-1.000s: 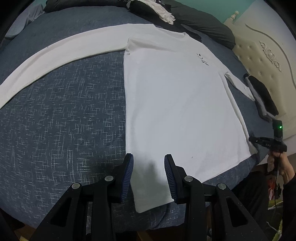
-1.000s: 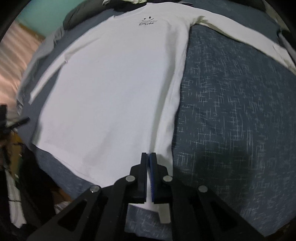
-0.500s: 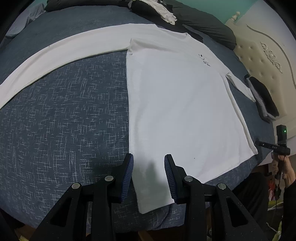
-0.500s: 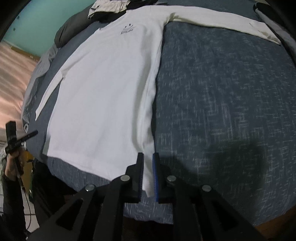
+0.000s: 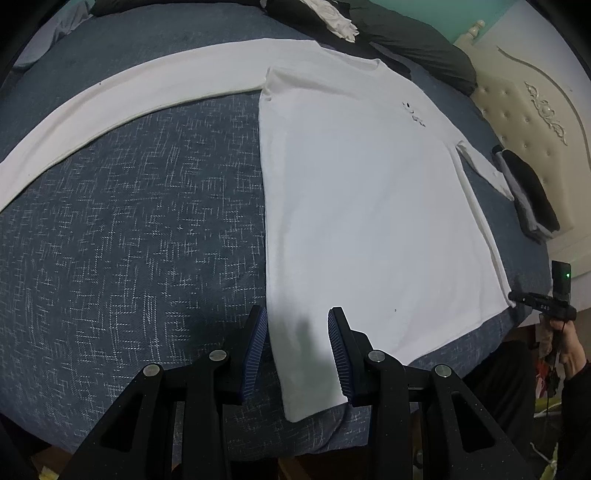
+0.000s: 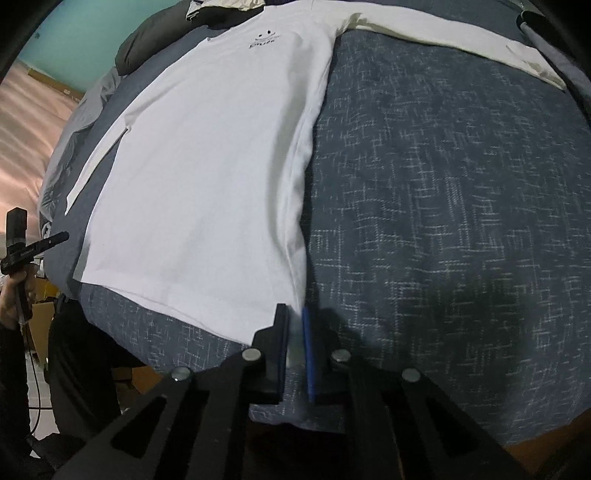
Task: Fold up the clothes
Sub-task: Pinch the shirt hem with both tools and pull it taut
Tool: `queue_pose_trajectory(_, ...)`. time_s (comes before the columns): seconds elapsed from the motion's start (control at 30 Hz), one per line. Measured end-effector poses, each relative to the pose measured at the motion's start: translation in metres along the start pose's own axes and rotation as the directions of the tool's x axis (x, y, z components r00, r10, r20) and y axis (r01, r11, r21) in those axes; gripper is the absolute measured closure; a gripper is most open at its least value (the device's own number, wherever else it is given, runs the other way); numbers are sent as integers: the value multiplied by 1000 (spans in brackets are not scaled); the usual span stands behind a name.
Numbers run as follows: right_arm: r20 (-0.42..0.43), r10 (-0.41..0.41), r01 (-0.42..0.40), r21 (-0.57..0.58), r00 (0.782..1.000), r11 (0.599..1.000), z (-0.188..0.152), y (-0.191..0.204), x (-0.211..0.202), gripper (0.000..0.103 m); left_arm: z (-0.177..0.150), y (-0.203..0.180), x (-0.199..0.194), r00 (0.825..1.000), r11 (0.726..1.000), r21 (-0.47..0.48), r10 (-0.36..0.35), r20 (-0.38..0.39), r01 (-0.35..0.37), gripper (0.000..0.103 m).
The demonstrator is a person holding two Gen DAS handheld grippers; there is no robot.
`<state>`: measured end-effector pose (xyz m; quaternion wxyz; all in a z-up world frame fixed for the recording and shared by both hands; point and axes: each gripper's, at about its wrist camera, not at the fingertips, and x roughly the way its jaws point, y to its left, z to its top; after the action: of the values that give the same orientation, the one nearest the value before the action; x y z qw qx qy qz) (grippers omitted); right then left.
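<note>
- Left gripper point(image 5: 297, 345) wide open, holding nothing; blue pads on both sides of the bottom left corner of the white shirt point(image 5: 369, 206), up above the cloth.
- Right gripper point(image 6: 293, 345) open a small way, gripping nothing; the shirt's bottom right corner in the gap between the blue pads point(image 6: 308, 354); touching or not, cannot tell.
- Shirt flat and face up on the dark blue bed cover point(image 5: 140, 229); small black print point(image 6: 264, 40) on the chest; one long sleeve point(image 5: 122, 99) stretched out to the side.
- Dark pile of clothes point(image 5: 406, 33) past the collar; folded black cloth point(image 5: 532, 192) near the cream headboard point(image 5: 532, 110).
</note>
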<state>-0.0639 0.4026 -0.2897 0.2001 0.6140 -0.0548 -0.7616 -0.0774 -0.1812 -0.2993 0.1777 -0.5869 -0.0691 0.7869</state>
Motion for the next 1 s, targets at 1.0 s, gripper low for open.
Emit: queue_pose_trajectory(1.0,97,57,-66,97,994,993,-33,-34,-36,99,-29,10,47,983,999,19,-32,-179,36,68)
